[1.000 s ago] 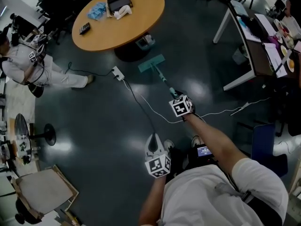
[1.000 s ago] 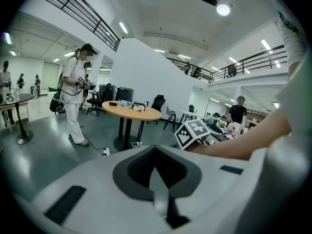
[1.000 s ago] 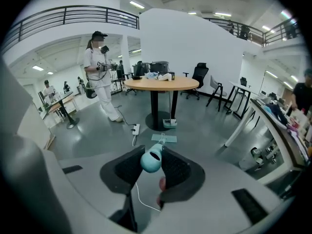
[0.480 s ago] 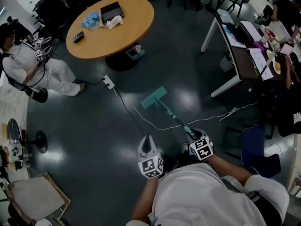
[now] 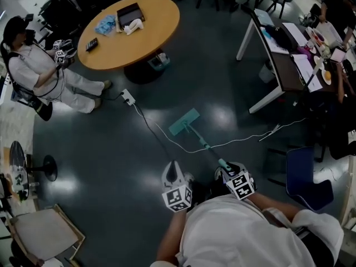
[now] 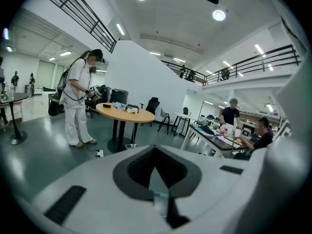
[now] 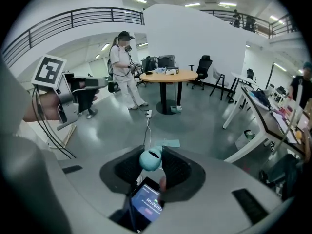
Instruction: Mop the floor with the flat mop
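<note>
Your right gripper (image 5: pixel 227 170) sits low and right of centre in the head view, its jaws closed on the top end of the mop handle (image 5: pixel 203 144). The handle slants up and left, crossing a white cable (image 5: pixel 245 139), to the mop head (image 5: pixel 184 120), which lies flat on the dark floor (image 5: pixel 111 166) near mid-frame. Only the right gripper view shows the grip itself: the rounded teal handle tip (image 7: pixel 149 161) is pinched between the pads, with a small lit screen (image 7: pixel 146 204) below. Your left gripper (image 5: pixel 174 168) hangs just left of the right one, clear of the mop. Its own view shows its jaws together on nothing, and a round desk (image 6: pixel 124 112) and a standing person (image 6: pixel 80 101) at left.
</note>
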Tool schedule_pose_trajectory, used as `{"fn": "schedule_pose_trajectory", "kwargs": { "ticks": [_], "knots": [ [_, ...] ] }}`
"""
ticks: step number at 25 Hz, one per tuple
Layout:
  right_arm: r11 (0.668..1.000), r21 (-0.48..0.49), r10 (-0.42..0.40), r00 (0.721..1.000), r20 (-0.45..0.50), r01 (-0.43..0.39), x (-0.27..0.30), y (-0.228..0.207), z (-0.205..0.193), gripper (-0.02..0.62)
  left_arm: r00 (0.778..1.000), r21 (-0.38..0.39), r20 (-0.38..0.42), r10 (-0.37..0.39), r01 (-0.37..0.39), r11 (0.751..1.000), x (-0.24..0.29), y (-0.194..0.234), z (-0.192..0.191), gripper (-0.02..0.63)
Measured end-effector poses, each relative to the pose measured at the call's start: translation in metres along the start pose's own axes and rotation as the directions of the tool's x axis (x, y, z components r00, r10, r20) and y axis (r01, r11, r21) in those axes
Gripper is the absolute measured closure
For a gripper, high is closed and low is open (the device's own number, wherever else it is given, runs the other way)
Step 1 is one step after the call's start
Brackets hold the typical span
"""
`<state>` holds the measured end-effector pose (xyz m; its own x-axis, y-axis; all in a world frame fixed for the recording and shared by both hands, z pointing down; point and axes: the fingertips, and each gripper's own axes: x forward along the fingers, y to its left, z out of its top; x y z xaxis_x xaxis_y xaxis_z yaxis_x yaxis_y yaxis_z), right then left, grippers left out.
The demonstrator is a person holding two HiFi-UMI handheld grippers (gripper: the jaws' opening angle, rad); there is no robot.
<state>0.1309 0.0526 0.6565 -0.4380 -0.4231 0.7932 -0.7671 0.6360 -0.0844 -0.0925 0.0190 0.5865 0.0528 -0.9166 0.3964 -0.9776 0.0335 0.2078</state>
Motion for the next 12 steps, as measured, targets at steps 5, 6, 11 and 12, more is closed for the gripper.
{"fn": "schedule_pose_trajectory", "kwargs": {
  "ticks": [5,6,11,12],
  "knots": [
    [1.0,0.011,-0.012,1.0,-0.014,0.012,0.052,0.004,0.007,0.48,1.0,0.005,-0.013,0.02,-0.02,1.0,-0.006,0.011,-0.004,0.601],
    [1.0,-0.003,-0.018,1.0,-0.003,0.018,0.068,0.005,0.018,0.48,1.0,0.002,-0.016,0.026,-0.026,1.0,-0.006,0.014,-0.005,0.601],
    [0.999,-0.029,-0.038,0.997,0.071,0.04,0.158,-0.001,0.092,0.48,0.998,-0.01,-0.016,0.057,-0.057,0.998,-0.003,0.029,-0.001,0.601],
    [0.998,-0.026,-0.046,0.996,0.073,0.048,0.175,-0.004,0.105,0.482,0.998,-0.012,-0.016,0.059,-0.059,0.998,-0.003,0.03,0.0,0.601]
  ]
}}
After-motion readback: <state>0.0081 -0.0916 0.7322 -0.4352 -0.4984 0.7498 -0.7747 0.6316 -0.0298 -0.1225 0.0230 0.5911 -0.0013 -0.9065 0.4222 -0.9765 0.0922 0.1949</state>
